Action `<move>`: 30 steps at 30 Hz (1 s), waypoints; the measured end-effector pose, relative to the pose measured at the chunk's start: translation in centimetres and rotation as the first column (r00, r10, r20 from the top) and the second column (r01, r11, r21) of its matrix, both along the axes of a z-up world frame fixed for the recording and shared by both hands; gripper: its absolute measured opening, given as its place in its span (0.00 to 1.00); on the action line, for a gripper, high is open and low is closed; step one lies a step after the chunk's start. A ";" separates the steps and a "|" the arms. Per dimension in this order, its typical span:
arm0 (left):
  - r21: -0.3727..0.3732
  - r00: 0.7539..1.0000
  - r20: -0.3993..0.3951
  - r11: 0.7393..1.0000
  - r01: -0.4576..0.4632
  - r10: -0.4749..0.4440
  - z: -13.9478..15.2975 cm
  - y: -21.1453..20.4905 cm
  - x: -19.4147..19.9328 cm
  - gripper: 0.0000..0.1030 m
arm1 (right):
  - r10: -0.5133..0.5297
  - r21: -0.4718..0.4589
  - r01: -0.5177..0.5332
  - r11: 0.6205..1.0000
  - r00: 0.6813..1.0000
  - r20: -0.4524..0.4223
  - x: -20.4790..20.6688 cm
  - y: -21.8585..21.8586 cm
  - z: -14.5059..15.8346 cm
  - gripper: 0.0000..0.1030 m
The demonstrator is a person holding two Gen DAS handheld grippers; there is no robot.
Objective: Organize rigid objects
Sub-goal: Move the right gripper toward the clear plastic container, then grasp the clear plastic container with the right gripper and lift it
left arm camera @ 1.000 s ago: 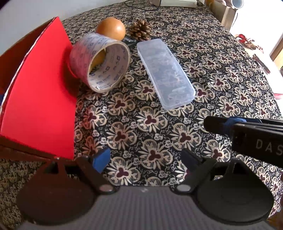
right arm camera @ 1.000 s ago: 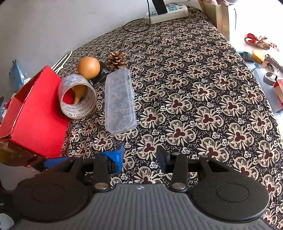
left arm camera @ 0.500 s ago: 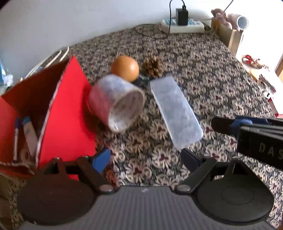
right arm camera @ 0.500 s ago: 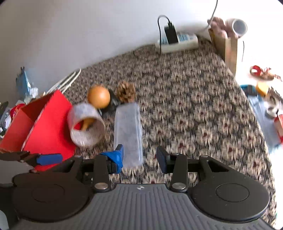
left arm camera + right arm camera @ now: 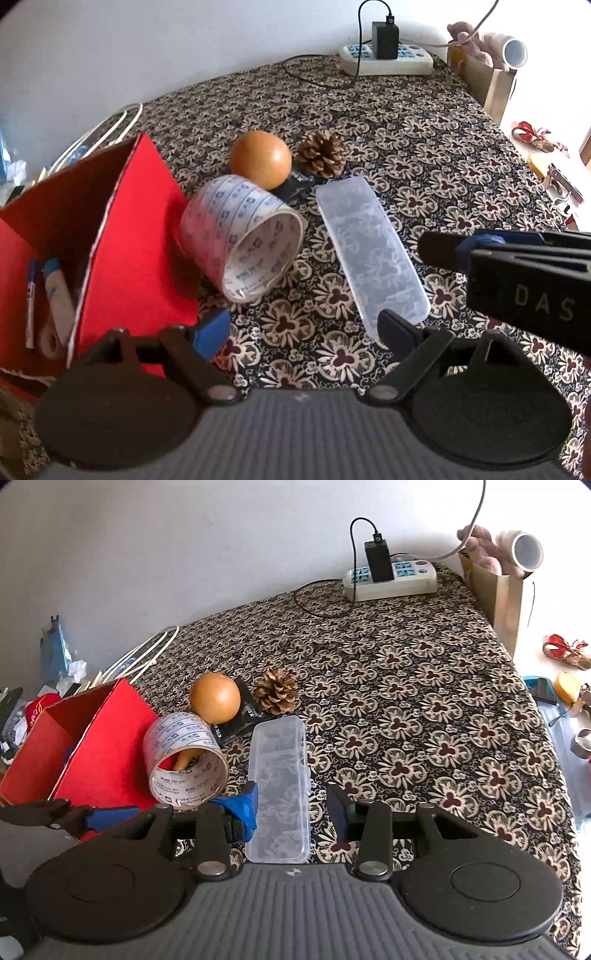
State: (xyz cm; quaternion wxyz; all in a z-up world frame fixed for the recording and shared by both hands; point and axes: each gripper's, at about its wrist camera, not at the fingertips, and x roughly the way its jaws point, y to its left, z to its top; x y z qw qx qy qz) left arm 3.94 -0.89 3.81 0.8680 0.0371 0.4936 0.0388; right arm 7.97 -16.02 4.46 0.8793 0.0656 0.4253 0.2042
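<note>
Box (image 5: 122, 236), 9 o'clock: holding pens (image 5: 31, 295). Tape (image 5: 240, 236), ball (image 5: 260, 158), cone (image 5: 320, 154), case (image 5: 369, 254) still waiting. Left gripper (image 5: 306, 328), right gripper (image 5: 291, 808) hovering, spread, carrying nothing.

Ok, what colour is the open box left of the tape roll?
Red box, clearest in the right wrist view.

Tape roll (image 5: 186, 764) lies on the surface (image 5: 406, 709) between box (image 5: 92, 753) at left and case (image 5: 279, 786) at right; ball (image 5: 215, 698) and pinecone (image 5: 276, 690) lie behind.
</note>
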 end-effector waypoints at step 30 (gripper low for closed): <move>-0.120 0.958 0.077 0.952 0.283 -0.275 -3.9 -1.7 3.5 0.88 | 0.125 0.230 -0.061 0.971 0.954 -0.271 9.5 0.1 -5.8 0.24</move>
